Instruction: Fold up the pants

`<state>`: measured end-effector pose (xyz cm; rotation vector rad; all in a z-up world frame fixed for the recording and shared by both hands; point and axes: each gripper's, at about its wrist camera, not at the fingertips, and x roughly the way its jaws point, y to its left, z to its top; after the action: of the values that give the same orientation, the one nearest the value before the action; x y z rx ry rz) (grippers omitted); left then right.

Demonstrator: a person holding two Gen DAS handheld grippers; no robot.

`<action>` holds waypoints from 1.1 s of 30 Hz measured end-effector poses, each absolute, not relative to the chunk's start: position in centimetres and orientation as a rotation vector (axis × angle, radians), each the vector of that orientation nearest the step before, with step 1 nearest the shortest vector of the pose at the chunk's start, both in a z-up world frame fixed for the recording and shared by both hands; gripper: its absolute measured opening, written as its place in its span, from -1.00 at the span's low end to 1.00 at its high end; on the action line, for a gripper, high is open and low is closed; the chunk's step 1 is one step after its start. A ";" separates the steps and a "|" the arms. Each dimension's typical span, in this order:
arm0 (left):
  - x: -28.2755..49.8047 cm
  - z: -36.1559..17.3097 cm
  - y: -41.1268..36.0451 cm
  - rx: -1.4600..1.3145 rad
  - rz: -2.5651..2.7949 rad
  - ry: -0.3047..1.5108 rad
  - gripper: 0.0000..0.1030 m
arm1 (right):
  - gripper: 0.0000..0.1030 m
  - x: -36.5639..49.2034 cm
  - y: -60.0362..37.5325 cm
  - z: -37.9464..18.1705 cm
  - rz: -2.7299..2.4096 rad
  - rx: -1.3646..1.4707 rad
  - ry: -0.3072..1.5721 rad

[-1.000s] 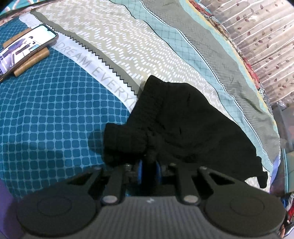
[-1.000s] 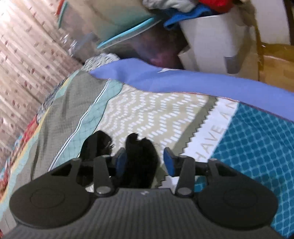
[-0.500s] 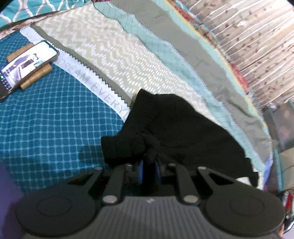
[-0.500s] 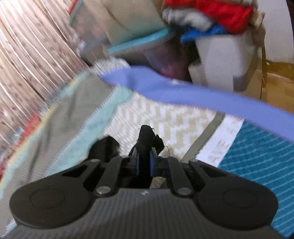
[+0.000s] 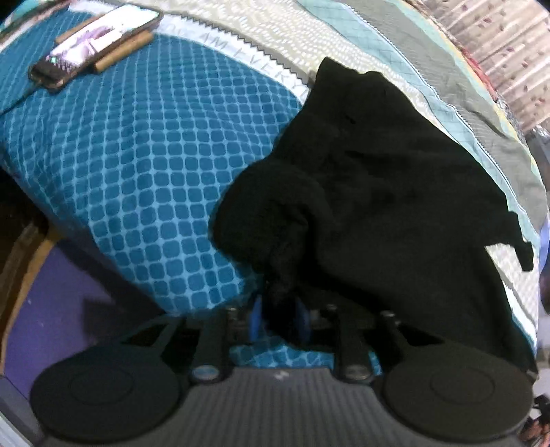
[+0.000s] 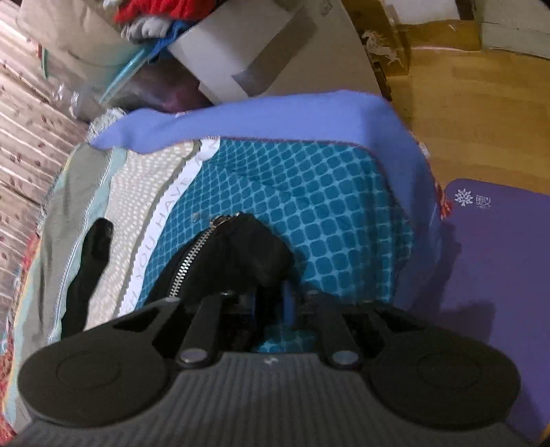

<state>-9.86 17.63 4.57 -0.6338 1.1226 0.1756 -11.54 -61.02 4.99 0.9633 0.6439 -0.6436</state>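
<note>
The black pants [image 5: 378,172] lie across the bed, bunched at the near edge. In the left wrist view a wad of black cloth sits between the blue pads of my left gripper [image 5: 279,321], whose jaws are opening. In the right wrist view the waist end of the pants [image 6: 240,254], with its silver zipper [image 6: 192,254] showing, lies on the teal checked bedspread [image 6: 326,206]. My right gripper [image 6: 271,306] is at that end; its jaws are opening and the cloth lies against the left pad only. A thin black strip [image 6: 89,261] trails off to the left.
A phone [image 5: 92,44] rests on wooden sticks at the far left of the bed. The bed's near edge drops to a purple mat [image 6: 498,275] and a wooden floor [image 6: 464,113]. A white box [image 6: 261,55] and piled clothes [image 6: 154,17] stand beyond the bed's end.
Both grippers dragged the pants toward the bed's near edge. The right one swung over to the teal part, where the zipper now shows. Both pairs of jaws stand wider than half a second ago.
</note>
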 end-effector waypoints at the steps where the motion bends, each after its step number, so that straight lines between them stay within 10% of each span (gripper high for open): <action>1: -10.1 5.2 17.9 -0.624 0.170 1.101 -0.46 | 0.15 -11.8 -61.0 5.7 -0.677 0.951 0.632; 13: -4.6 13.4 24.3 -0.457 0.229 0.835 -0.10 | 0.21 -5.0 -58.0 15.1 -0.550 0.659 0.503; 26: 16.4 5.5 19.8 -0.339 0.148 0.979 0.75 | 0.24 21.8 -51.9 11.0 -0.343 0.503 0.687; 29: 18.6 4.3 18.8 -0.293 0.164 0.999 0.76 | 0.24 26.1 -51.6 10.3 -0.386 0.434 0.722; 33: 19.6 3.5 18.1 -0.271 0.165 1.010 0.00 | 0.18 30.0 -53.2 6.6 -0.473 0.431 0.853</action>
<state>19.56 18.06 3.49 -0.2714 1.0096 0.1651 29.96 -53.19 6.59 0.4310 0.8529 -0.4728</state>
